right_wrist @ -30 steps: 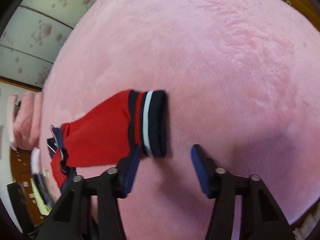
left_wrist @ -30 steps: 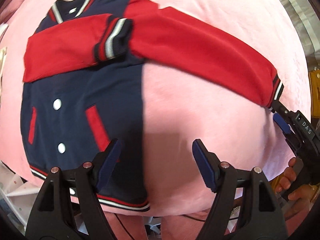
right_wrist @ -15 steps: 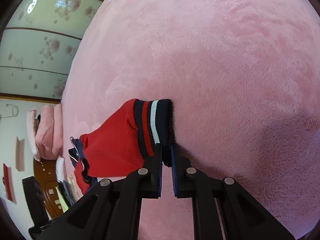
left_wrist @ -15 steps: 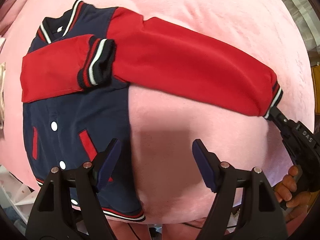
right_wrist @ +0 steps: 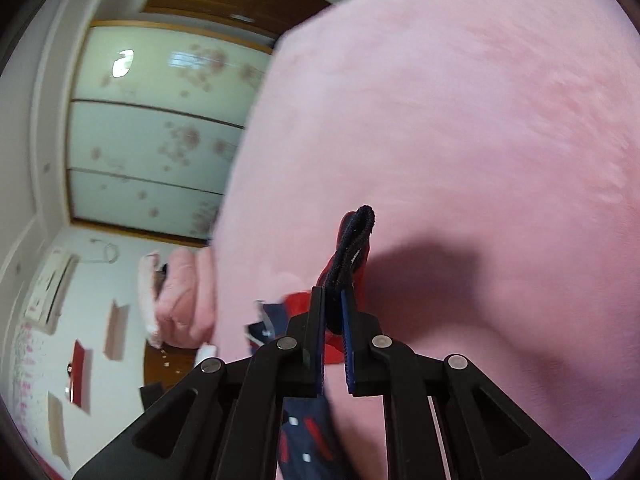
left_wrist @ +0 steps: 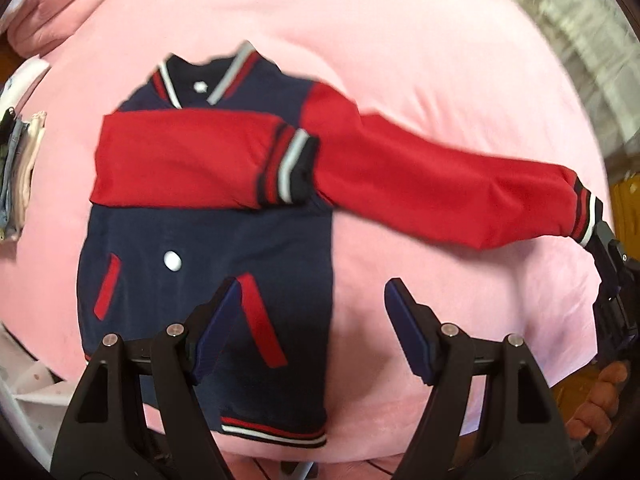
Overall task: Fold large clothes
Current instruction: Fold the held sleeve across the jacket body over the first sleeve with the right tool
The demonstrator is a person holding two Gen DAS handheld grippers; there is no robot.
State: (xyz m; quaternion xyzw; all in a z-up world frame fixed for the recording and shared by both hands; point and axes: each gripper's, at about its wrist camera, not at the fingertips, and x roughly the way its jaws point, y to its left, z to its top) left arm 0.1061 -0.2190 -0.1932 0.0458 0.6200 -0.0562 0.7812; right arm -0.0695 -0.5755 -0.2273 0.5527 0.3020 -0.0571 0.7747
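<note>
A navy varsity jacket [left_wrist: 208, 256] with red sleeves lies face up on a pink plush bed [left_wrist: 400, 60]. One red sleeve [left_wrist: 180, 160] is folded across the chest. The other red sleeve [left_wrist: 440, 188] stretches out to the right. My right gripper [left_wrist: 600, 240] is shut on that sleeve's striped cuff [left_wrist: 586, 216] and holds it raised off the bed. In the right wrist view the dark cuff [right_wrist: 352, 248] stands pinched between the pads of my right gripper [right_wrist: 332, 308]. My left gripper [left_wrist: 312, 320] is open and empty, hovering over the jacket's lower right edge.
A pink pillow [left_wrist: 48, 12] lies at the bed's far left corner. Stacked folded clothes [left_wrist: 16, 176] sit at the left edge. The right wrist view shows floral wardrobe doors [right_wrist: 160, 128] and a white wall [right_wrist: 60, 340] beyond the bed.
My right gripper closed on the cuff and has lifted it off the bed. My left gripper pulled back, so more of the jacket shows.
</note>
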